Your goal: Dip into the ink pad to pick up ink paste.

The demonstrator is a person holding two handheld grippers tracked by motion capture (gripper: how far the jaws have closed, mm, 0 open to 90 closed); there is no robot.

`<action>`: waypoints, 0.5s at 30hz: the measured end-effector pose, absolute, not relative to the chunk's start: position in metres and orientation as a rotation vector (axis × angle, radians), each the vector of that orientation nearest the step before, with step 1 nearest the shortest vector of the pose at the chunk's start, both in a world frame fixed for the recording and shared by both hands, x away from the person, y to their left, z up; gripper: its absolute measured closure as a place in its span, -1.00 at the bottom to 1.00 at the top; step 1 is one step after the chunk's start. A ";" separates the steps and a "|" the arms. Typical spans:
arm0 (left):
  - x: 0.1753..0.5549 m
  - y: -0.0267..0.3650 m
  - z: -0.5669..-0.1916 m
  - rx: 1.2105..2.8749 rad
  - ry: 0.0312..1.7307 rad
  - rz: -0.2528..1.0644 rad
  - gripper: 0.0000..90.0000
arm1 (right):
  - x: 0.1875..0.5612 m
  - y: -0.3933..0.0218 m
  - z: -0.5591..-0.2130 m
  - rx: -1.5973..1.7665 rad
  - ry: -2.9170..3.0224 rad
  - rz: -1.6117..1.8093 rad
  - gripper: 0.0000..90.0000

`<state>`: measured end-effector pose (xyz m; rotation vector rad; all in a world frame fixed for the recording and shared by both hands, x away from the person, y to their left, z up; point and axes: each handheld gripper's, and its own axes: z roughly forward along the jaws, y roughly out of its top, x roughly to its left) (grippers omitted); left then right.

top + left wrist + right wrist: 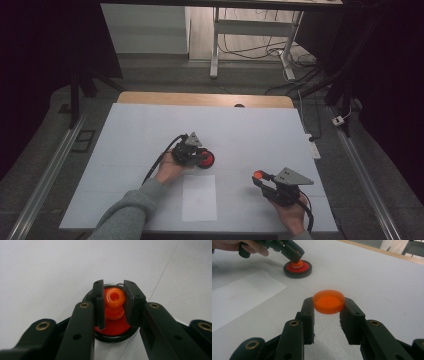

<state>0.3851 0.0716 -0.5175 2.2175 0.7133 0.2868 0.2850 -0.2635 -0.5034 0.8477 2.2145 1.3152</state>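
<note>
A round black-rimmed base (206, 159) with a red inside sits near the middle of the white table (150, 130). An orange knob (114, 298) stands up from its centre, and my left gripper (113, 296) is shut on that knob from above. The same base (297, 268) and the left gripper (295, 258) lie far off in the right gripper view. At the front right, my right gripper (329, 305) is shut on a flat orange disc (328, 301), held level above the table. That disc (258, 175) shows as a small orange spot at the jaw tips.
A white sheet of paper (199, 198) lies flat between the two hands, near the front edge. A wooden strip (205, 99) borders the table's far side. Desk legs and cables (280, 50) stand on the floor beyond. Metal rails (45, 180) run along both sides.
</note>
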 end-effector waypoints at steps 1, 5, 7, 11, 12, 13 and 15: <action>0.385 0.071 -0.518 2.220 0.714 0.293 0.60 | 0.285 -0.263 -0.503 0.847 2.215 1.315 0.43; 0.384 0.071 -0.518 2.224 0.717 0.300 0.61 | 0.285 -0.263 -0.503 0.846 2.217 1.315 0.43; 0.384 0.071 -0.518 2.222 0.716 0.301 0.61 | 0.284 -0.263 -0.503 0.847 2.216 1.315 0.43; 0.383 0.071 -0.518 2.221 0.717 0.303 0.61 | 0.284 -0.262 -0.503 0.846 2.215 1.314 0.43; 0.383 0.071 -0.518 2.223 0.716 0.307 0.61 | 0.284 -0.262 -0.503 0.847 2.214 1.315 0.43; 0.383 0.071 -0.518 2.221 0.715 0.311 0.61 | 0.284 -0.262 -0.503 0.847 2.214 1.315 0.43; 0.382 0.071 -0.519 2.218 0.718 0.315 0.61 | 0.284 -0.263 -0.503 0.847 2.214 1.315 0.43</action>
